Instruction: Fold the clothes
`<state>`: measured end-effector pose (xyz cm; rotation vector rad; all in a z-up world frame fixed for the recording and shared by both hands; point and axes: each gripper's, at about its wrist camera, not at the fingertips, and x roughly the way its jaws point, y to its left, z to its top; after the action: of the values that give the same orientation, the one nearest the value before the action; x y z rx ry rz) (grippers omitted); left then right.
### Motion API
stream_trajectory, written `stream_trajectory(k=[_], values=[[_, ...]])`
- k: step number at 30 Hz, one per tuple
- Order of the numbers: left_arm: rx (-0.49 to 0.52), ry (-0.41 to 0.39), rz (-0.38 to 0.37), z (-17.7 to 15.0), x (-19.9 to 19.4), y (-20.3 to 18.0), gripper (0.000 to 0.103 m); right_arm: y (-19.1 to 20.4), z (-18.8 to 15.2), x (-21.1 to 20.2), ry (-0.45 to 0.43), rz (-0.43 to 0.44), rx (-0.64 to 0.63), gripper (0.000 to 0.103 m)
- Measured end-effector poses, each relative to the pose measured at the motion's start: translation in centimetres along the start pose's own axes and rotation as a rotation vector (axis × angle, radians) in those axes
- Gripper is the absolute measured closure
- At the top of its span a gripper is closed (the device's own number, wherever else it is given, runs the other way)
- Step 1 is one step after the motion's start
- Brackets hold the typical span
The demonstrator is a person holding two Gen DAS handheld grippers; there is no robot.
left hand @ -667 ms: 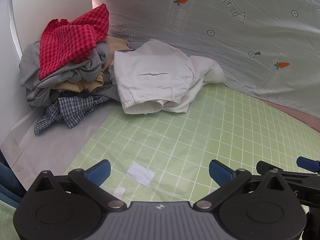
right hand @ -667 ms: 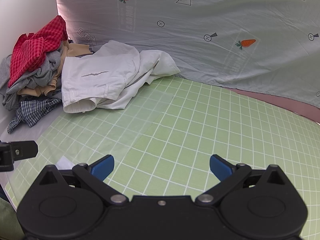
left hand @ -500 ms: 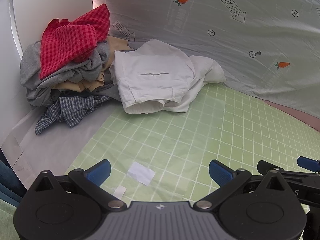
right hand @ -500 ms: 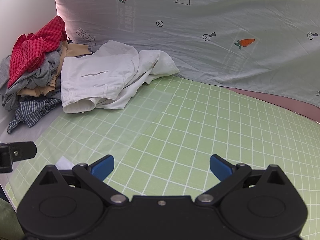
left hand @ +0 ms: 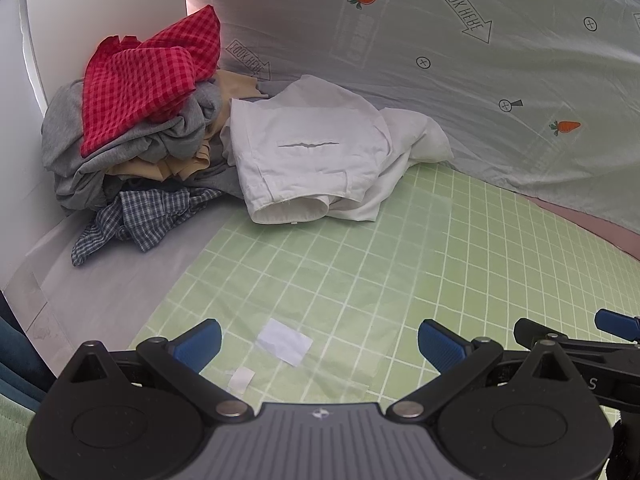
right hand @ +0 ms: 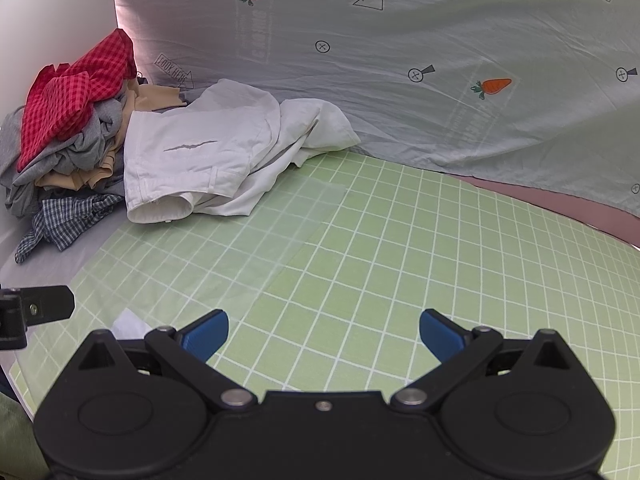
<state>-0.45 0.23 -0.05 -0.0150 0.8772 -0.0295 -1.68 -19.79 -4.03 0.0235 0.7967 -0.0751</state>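
Your left gripper [left hand: 318, 344] and right gripper [right hand: 324, 334] both gape wide, empty, over the green mat [right hand: 380, 264]. The white shirt [left hand: 316, 152], possibly shorts, lies crumpled at the mat's far-left edge, touching the clothes pile [left hand: 140, 120].

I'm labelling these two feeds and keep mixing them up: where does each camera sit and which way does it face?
Left wrist: sits on the left gripper, facing forward and down over the green grid mat toward the clothes pile; its open blue fingers show, and the right gripper at right.
Right wrist: sits on the right gripper, facing likewise; open fingers show, left gripper's tip at left.
Shared: white garment, pile, mat, carrot-print sheet.
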Motion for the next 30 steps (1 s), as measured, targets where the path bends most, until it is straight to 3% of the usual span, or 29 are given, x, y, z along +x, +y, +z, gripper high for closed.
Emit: stream_trajectory(k=[30], values=[[0.010, 0.010, -0.004, -0.12, 0.56, -0.35, 0.000, -0.06, 0.10, 0.23, 0.002, -0.016, 0.005, 0.000]])
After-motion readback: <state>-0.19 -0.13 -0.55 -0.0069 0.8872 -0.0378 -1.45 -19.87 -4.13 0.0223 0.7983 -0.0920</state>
